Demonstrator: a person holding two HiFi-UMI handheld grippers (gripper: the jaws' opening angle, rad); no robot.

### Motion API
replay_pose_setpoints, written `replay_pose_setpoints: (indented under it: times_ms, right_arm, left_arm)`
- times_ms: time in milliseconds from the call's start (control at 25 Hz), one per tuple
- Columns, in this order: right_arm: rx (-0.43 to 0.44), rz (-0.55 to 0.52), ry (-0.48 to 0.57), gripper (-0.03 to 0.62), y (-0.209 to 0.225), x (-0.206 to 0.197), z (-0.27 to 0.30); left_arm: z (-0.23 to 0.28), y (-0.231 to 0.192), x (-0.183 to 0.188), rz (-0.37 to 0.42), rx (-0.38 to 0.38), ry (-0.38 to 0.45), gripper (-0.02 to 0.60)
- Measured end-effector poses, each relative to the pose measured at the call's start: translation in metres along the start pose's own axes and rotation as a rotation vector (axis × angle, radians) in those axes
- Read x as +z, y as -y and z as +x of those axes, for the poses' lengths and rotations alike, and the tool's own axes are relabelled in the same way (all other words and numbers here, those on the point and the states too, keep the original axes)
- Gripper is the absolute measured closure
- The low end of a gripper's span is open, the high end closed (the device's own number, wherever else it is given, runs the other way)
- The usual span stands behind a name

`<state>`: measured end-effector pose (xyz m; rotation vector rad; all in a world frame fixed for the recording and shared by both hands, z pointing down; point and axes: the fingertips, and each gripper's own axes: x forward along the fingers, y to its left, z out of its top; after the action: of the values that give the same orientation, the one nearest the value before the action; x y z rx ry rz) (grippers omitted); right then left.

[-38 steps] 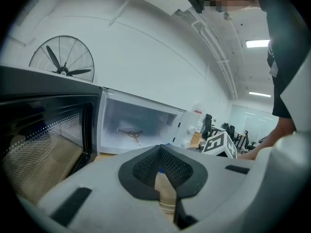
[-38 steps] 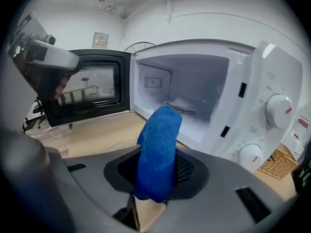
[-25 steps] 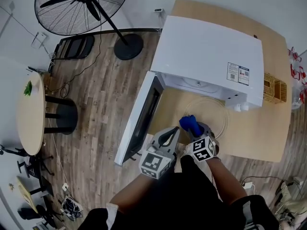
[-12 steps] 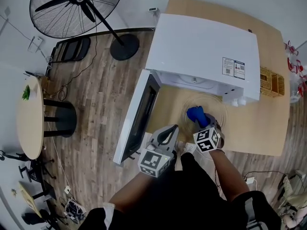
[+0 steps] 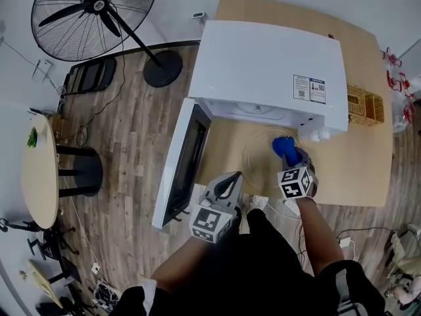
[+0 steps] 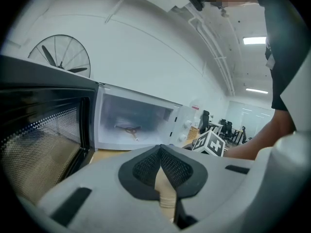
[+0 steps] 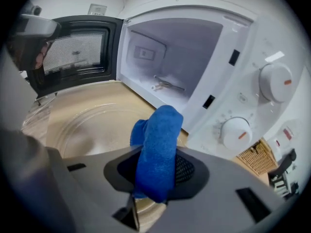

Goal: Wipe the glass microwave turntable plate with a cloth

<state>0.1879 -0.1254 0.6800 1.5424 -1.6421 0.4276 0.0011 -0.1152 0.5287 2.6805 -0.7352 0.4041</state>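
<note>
The clear glass turntable plate lies flat on the wooden table in front of the open microwave. My right gripper is shut on a blue cloth, held over the plate's right part. The cloth sticks out past the jaws toward the microwave. My left gripper is shut with nothing in it, near the table's front edge, left of the plate.
The microwave door hangs open to the left, past the table edge. Two white knobs sit on its right panel. A wicker basket stands at the table's right. A floor fan stands at the far left.
My right gripper has carried the blue cloth rightward across the plate toward its right part. The left gripper has stayed where it was.
</note>
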Motion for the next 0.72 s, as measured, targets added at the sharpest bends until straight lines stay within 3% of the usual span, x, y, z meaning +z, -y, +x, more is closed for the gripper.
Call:
replay_pose_setpoints:
  times_ms: [400,720]
  right_arm:
    - [-0.103,0.072,-0.044,0.482,0.049,-0.022,-0.001]
    - [-0.099,0.094,0.008,0.482,0.046,-0.013,-0.007]
  left_arm:
    - [0.005,0.004,0.007,0.013,-0.017,0.01,0.58]
    - [0.003,0.0,0.005,0.01,-0.009,0.005,0.58]
